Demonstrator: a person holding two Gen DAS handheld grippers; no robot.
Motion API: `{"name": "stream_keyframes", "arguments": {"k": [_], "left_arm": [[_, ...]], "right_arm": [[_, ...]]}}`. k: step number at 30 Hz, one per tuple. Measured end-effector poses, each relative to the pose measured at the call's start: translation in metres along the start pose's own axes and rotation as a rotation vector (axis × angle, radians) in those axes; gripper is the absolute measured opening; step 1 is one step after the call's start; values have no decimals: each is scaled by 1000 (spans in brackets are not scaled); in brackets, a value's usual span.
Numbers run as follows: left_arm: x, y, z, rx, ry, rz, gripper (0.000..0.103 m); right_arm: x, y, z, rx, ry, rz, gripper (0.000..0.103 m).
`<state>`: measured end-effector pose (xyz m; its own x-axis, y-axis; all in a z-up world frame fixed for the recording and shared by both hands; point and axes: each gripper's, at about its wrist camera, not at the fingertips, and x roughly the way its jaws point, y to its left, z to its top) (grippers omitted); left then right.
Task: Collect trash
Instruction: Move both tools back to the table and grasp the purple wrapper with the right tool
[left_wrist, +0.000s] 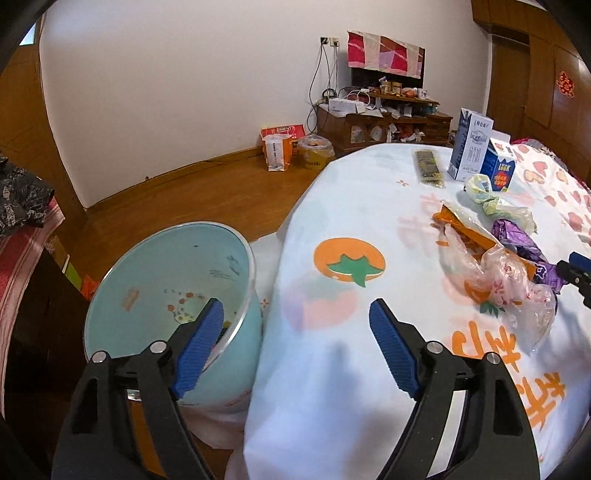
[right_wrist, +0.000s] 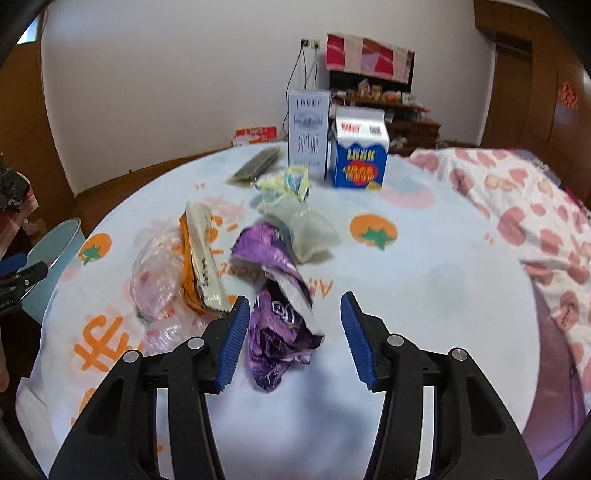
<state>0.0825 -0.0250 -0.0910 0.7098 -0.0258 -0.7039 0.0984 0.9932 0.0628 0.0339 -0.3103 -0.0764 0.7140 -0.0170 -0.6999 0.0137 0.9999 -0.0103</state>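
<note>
Trash lies on a bed with a white persimmon-print sheet (right_wrist: 406, 295). In the right wrist view a purple wrapper (right_wrist: 275, 314) lies between the fingers of my open right gripper (right_wrist: 293, 332). Left of it lie an orange and white wrapper (right_wrist: 201, 258) and a clear plastic bag (right_wrist: 157, 273). Behind lies a pale yellow bag (right_wrist: 295, 214). In the left wrist view my open, empty left gripper (left_wrist: 297, 343) straddles the bed's edge and a light blue bin (left_wrist: 177, 295) on the floor. The same trash pile (left_wrist: 498, 266) lies to its right.
Two cartons, a tall white one (right_wrist: 308, 129) and a blue and white one (right_wrist: 360, 151), stand at the far side of the bed beside a dark flat packet (right_wrist: 256, 164). A pink heart-print quilt (right_wrist: 524, 221) lies at right. Bags (left_wrist: 291, 147) and a cluttered cabinet (left_wrist: 384, 122) stand by the wall.
</note>
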Motion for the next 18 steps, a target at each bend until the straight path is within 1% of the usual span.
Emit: {"name": "stream_keyframes", "arguments": {"k": [2,5,7,8,9,10,11,12,14,18], "left_arm": [[3,-5,0,9,7,2,81],[1,-9,-1,22,7,-1,81],[-1,-13,0,27,5,-6,82],[-2,-15,0,29,4,-9,82],[-3,-17,1,31,2,-13,82],[-4,-19,2,34,1,-18,82],[-5,-21,3,36,0,-22,82],[-7,-23,3,38,-1,-30,83],[-10,-27,4,41,-5,-40,83],[-17,-40,8,55,-16,-65,83]], "right_arm": [[10,0,0,0,29,16,52],[23,13,3,-4,69,32,52],[27,14,1,-6,97,41,50],[28,12,-2,-6,105,48,38],[29,12,-2,-5,111,61,31],[29,11,-2,-8,113,67,30],[28,13,-3,-16,115,75,25],[26,13,-1,-19,115,81,22],[18,16,-1,-29,97,89,20],[-13,13,3,-35,31,88,19]]}}
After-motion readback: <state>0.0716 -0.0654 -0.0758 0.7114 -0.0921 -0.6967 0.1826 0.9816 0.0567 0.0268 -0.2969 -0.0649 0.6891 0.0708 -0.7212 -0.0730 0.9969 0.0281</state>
